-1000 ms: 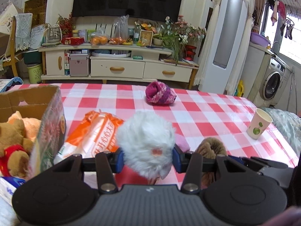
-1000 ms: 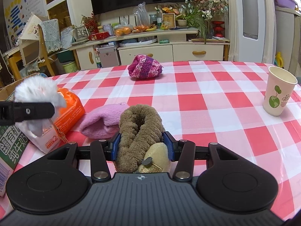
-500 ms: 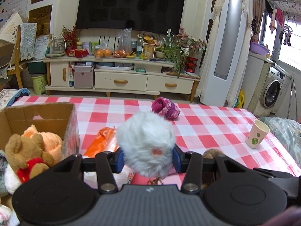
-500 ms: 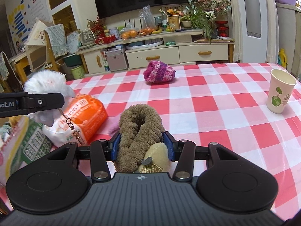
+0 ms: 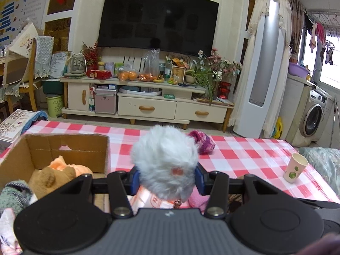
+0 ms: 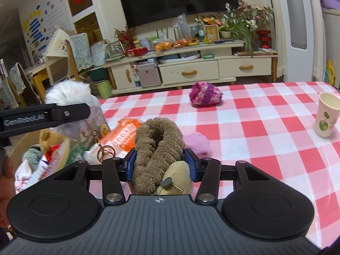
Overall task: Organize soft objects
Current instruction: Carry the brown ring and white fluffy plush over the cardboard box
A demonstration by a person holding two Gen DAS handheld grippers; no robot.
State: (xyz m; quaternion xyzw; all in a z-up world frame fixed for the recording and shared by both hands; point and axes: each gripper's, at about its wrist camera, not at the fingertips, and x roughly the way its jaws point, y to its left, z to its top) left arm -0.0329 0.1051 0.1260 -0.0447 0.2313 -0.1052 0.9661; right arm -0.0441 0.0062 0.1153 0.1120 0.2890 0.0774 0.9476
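My left gripper point(image 5: 166, 177) is shut on a white fluffy pom-pom keychain point(image 5: 164, 161) and holds it in the air, just right of a cardboard box point(image 5: 63, 148) that holds plush toys point(image 5: 53, 175). The pom-pom also shows in the right wrist view point(image 6: 68, 93), with its chain hanging down. My right gripper point(image 6: 160, 163) is shut on a brown plush toy point(image 6: 157, 146) and holds it above the checked table point(image 6: 265, 127). A pink soft item point(image 6: 196, 143) lies just beyond it. A magenta knitted item point(image 6: 205, 94) lies at the far side.
An orange and white bag point(image 6: 121, 137) lies beside the box. A paper cup point(image 6: 326, 114) stands at the table's right edge. A TV cabinet point(image 5: 146, 99) stands behind the table.
Both grippers have risen with their toys. The left one has moved up and toward the box, whose inside now shows more fully.
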